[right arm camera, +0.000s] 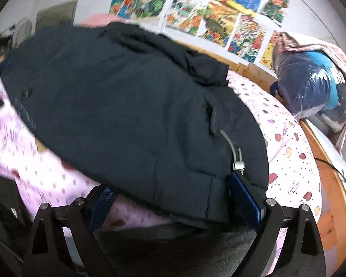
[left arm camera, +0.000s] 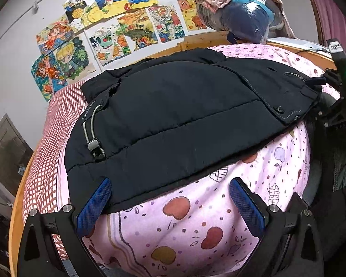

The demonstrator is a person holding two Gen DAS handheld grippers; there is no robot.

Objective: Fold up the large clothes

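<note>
One black padded jacket [left arm camera: 173, 115] lies folded across a bed, on a pink sheet w/ fruit print [left arm camera: 196, 226]; a red-and-white check cover [left arm camera: 57, 120] shows at the far left end of the bed. The jacket takes up the middle of the bed, its near hem hanging toward both cameras. A grey drawcord w/ a metal toggle [left arm camera: 93, 143] sits on its left part in the left wrist view; one snap button [left arm camera: 280, 109] shows near the right flap.

Around it: a wooden bed frame [left arm camera: 23, 184] rims the mattress. On the far wall hang approx. a dozen coloured drawings [left arm camera: 117, 23], overlapping, so an exact count isn't possible. At the far right corner sits one clear plastic bag [right arm camera: 311, 85] stuffed w/ dark blue and light blue textiles, w/ a pinkish blanket [right arm camera: 320, 46] draped over it. A black cable [right arm camera: 329, 164] runs along the frame's right side.

Left gripper [left arm camera: 170, 191]: jaws spread wide, blue pads apart. The left pad [left arm camera: 96, 203] touches or overlaps the jacket's near hem; the right pad is over bare sheet. Nothing is clamped.

Right gripper [right arm camera: 173, 194]: jaws also wide apart, w/ the jacket's near edge lying between and over the pads. The right pad [right arm camera: 244, 196] is against the fabric just below the toggle; the left pad is partly hidden under the hem. Whether it pinches the cloth cannot be told; the view is motion-blurred.

The right tool's black body [left arm camera: 341, 69] w/ a green light shows at the jacket's right end in the left wrist view.
</note>
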